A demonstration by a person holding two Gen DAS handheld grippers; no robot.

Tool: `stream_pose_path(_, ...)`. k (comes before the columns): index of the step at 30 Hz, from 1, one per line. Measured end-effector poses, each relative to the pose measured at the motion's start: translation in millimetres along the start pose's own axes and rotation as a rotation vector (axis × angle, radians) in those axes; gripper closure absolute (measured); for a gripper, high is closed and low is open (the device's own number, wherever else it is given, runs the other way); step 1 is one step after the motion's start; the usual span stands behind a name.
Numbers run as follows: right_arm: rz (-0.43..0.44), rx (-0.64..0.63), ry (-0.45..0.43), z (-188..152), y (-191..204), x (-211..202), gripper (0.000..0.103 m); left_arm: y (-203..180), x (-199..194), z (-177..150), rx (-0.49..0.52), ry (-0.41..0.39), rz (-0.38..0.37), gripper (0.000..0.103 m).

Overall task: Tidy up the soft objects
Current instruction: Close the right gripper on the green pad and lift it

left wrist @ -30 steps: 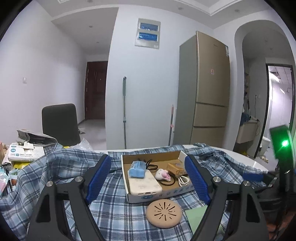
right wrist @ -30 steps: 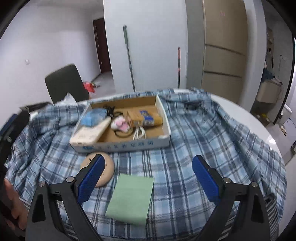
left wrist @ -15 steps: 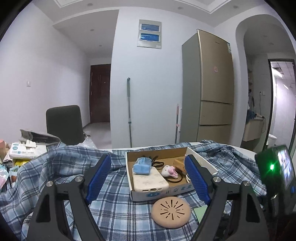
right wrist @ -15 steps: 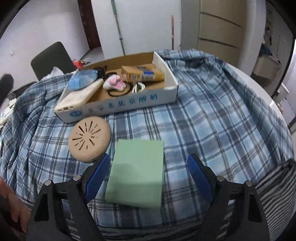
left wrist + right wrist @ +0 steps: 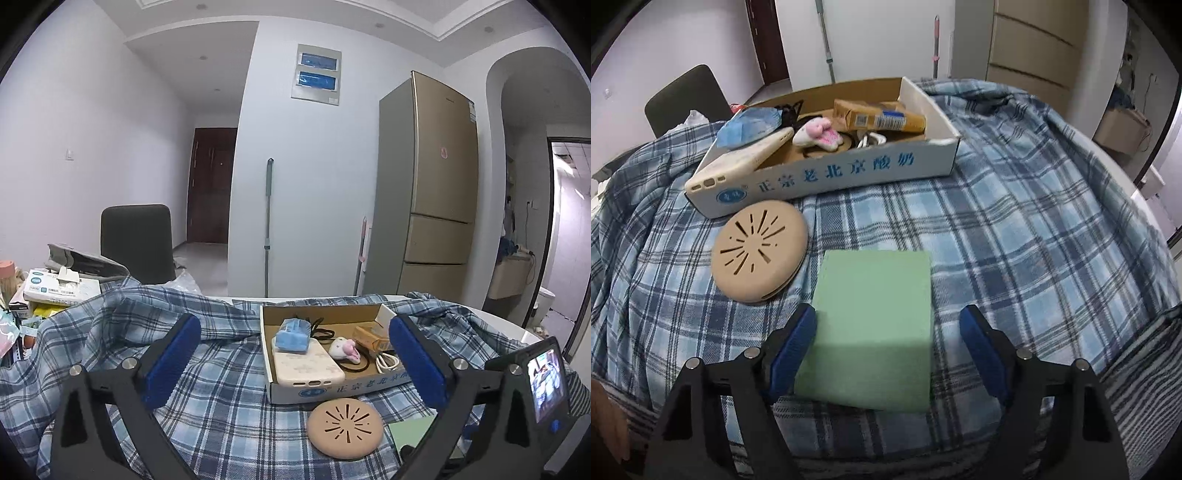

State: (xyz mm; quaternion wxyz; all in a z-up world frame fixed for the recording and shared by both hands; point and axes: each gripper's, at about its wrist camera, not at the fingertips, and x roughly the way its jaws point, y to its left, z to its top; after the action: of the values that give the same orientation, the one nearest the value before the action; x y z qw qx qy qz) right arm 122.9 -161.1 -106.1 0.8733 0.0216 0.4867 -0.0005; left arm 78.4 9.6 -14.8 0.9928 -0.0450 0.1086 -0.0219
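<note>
A flat green pad (image 5: 873, 325) lies on the blue plaid cloth (image 5: 1015, 229). My right gripper (image 5: 888, 349) is open, its fingers on either side of the pad's near half. A round tan disc (image 5: 759, 249) with slits lies left of the pad, against the cardboard box (image 5: 849, 171). The box holds a cream power bank (image 5: 738, 166), a blue mask (image 5: 751, 125), a pink and white plush (image 5: 818, 134), an orange carton (image 5: 879, 116) and cables. My left gripper (image 5: 295, 363) is open and empty, held above the cloth before the box (image 5: 332, 387).
A black chair (image 5: 136, 242) stands behind the table at the left. Tissue packs and clutter (image 5: 59, 288) sit at the table's left edge. A fridge (image 5: 424, 192) and a mop (image 5: 267, 225) stand by the far wall. The right gripper's screen (image 5: 545, 384) shows at right.
My right gripper has moved forward and down, so its open fingers now straddle the green pad. The left gripper has shifted a little left and stays open.
</note>
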Motion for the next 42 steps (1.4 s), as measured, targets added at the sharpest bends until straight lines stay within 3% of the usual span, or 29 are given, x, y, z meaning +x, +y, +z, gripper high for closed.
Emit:
stream_pose_path(12,0.024,-0.013,0.021,-3.5,4.0,0.6,0.024,-11.5,-3.4,-1.2,0.054,-0.013,-0.007,0.0)
stream_pose_path(15,0.015,-0.033,0.026,-4.2,6.5,0.4,0.024,-9.7,-7.0,-0.4,0.041,-0.035,0.045,0.0)
stream_pose_path(17,0.014,-0.038,0.029,-4.8,6.8,1.1,0.024,-6.3,-4.8,0.0,0.027,-0.019,0.023,0.0)
stream_pose_path(19,0.011,-0.044,0.024,-5.1,6.5,-0.8,0.033,-5.0,3.4,-0.6,0.023,0.021,0.021,0.0)
stream_pose_path(24,0.035,-0.069,0.001,-7.7,-2.9,-15.2,0.034,2.3,6.4,-1.1,-0.012,0.038,0.02,0.0)
stream_pose_path(29,0.041,-0.129,0.062,-15.9,-11.3,-7.6,0.03,-0.2,4.8,-1.2,0.011,0.037,0.015,0.0)
stream_pose_path(31,0.032,-0.12,0.054,-21.7,-16.2,-10.9,0.021,-2.9,2.0,-1.3,0.025,0.031,0.014,0.0)
stream_pose_path(35,0.041,-0.096,0.039,-29.7,-21.7,-14.8,0.021,-4.1,3.5,-0.9,0.028,0.042,0.014,0.0)
stream_pose_path(37,0.038,-0.101,0.029,-30.9,-21.6,-16.5,0.033,-3.4,4.6,-0.8,0.022,0.046,0.015,0.0)
stream_pose_path(42,0.093,-0.095,0.012,-29.8,-22.9,-21.6,0.034,-3.0,7.7,-1.7,0.016,0.054,0.017,0.0)
